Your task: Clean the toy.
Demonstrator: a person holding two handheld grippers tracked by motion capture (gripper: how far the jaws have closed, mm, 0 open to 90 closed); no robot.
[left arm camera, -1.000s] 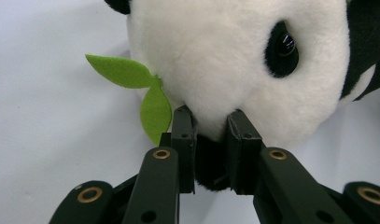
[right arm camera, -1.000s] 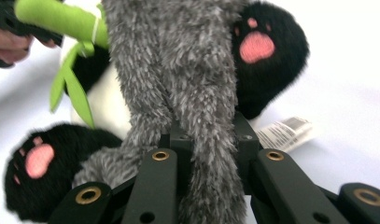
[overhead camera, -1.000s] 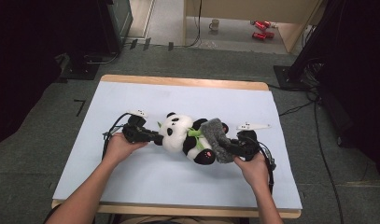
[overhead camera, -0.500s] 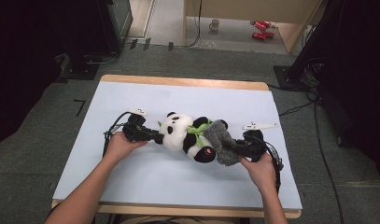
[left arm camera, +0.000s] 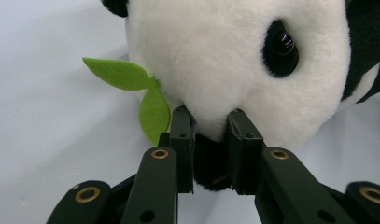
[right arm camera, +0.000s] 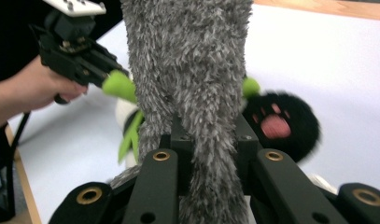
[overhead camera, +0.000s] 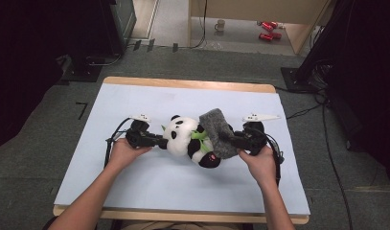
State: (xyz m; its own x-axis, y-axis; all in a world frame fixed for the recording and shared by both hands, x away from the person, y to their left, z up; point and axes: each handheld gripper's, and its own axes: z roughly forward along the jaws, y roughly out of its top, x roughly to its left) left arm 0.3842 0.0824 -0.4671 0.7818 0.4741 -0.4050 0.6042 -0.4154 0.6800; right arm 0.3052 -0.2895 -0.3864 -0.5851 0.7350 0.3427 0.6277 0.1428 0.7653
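A black-and-white panda plush (overhead camera: 179, 137) lies on its side in the middle of the light sheet (overhead camera: 149, 187). My left gripper (overhead camera: 159, 142) is shut on a black part at the bottom of its white head (left arm camera: 234, 60), close to a green felt leaf (left arm camera: 117, 74). A grey fuzzy cloth (overhead camera: 217, 132) drapes over the panda's body. My right gripper (overhead camera: 236, 142) is shut on that cloth (right arm camera: 192, 70), which hangs between the jaws. A black paw with a pink pad (right arm camera: 281, 123) shows behind it, and the left gripper (right arm camera: 96, 70) is farther off.
The table's wooden edge (overhead camera: 183, 218) runs along the front. Cables trail from both grippers over the sheet. On the floor beyond the table stand a mug (overhead camera: 221, 24), red cans (overhead camera: 267, 29) and dark equipment stands (overhead camera: 111, 28).
The right gripper has pulled the grey cloth up and toward the back over the panda's body. The left gripper keeps its hold on the head.
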